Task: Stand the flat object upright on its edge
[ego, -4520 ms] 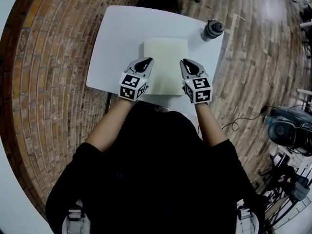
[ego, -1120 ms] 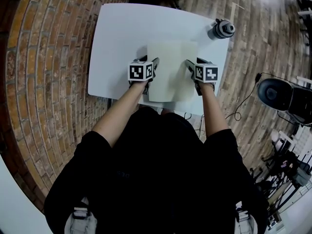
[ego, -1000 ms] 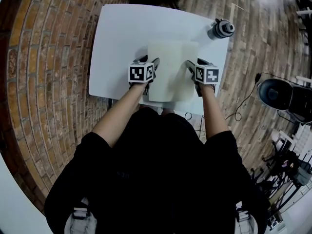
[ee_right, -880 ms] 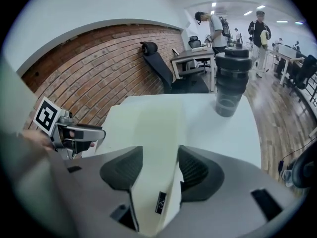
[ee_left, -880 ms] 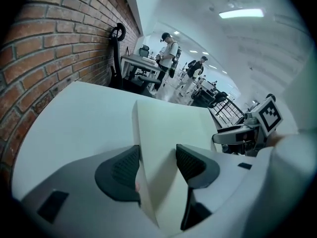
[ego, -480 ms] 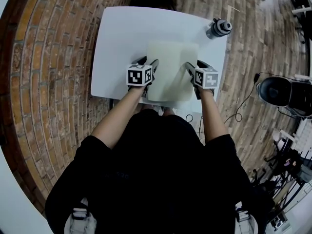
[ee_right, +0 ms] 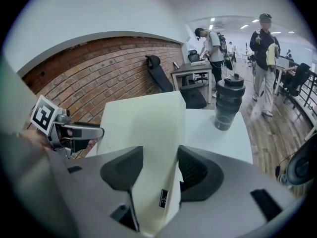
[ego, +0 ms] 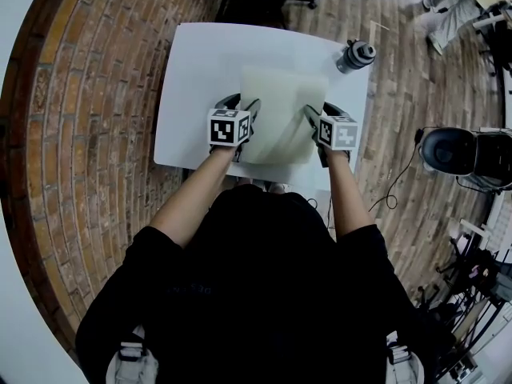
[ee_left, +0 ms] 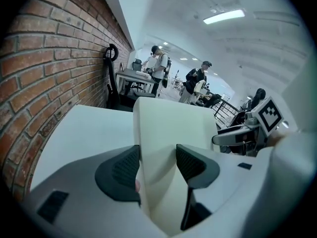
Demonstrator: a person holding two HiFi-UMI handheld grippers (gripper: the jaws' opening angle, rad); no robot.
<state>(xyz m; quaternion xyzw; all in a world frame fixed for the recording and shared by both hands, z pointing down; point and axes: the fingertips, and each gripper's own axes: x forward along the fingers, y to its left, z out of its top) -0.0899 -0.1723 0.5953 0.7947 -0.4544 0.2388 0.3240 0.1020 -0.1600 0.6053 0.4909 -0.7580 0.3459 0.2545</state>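
A pale cream foam slab (ego: 282, 102) lies tilted over the white table (ego: 200, 70), its near edge raised and its far edge down near the tabletop. My left gripper (ego: 242, 112) is shut on the slab's left side, my right gripper (ego: 315, 118) on its right side. In the left gripper view both dark pads press on the slab (ee_left: 168, 128) at the left gripper (ee_left: 158, 165), and the right gripper (ee_left: 247, 133) shows across it. In the right gripper view the slab (ee_right: 143, 128) sits between the pads of the right gripper (ee_right: 161, 170).
A dark grey bottle (ego: 354, 56) stands at the table's far right corner, also in the right gripper view as the bottle (ee_right: 228, 100). Brick floor surrounds the table. Black equipment (ego: 468, 154) sits on the floor at right. People and office chairs are far behind.
Both grippers, earlier open beside the flat slab, now grip its sides. Over the last second they have risen together, lifting the slab's near edge so it tilts.
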